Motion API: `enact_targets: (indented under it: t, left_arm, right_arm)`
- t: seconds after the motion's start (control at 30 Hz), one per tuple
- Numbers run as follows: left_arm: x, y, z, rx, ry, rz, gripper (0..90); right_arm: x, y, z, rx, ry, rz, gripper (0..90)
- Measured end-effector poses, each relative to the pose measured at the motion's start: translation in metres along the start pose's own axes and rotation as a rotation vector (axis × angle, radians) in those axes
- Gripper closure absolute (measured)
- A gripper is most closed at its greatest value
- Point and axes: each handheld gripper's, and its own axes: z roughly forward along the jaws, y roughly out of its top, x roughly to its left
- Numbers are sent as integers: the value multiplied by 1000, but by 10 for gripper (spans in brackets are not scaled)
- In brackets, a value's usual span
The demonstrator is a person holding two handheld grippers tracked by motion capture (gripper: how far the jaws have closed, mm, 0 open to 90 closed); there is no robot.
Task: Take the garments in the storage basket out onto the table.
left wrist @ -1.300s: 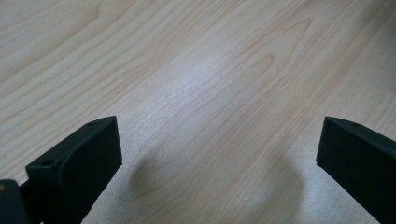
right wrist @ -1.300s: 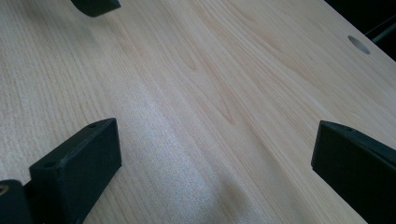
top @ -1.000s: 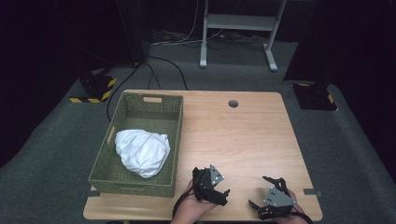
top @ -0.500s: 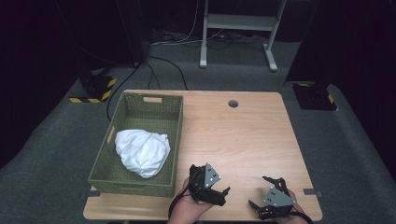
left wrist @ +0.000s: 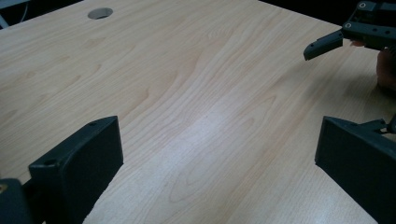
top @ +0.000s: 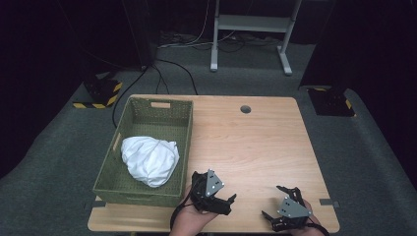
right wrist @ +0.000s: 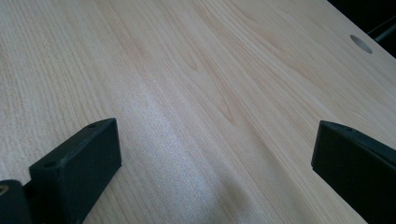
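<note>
Since the earlier frames, little has moved: both hands remain low at the near table edge. Left gripper [top: 215, 195] and right gripper [top: 281, 205] hover over bare table [top: 255, 142], jaws spread wide, grasping nothing. White cloth [top: 150, 160] lies bunched inside the green basket [top: 129, 121], just left of the left gripper.

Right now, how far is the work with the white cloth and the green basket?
Done: the white cloth lies bunched inside the green basket, at its near end. In hand: nothing; the left gripper and the right gripper are both open near the front edge of the wooden table, with bare wood between their jaws. Left: no other loose item shows on the table, so little seems to remain.
</note>
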Motion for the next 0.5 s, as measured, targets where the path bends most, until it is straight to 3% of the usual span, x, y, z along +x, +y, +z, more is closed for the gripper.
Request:
enact_targets:
  t: [0.5]
  left_arm:
    - [16,1,-21,-52,29,-22,11]
  right_arm:
    - [0,0,0,1,1,2,12]
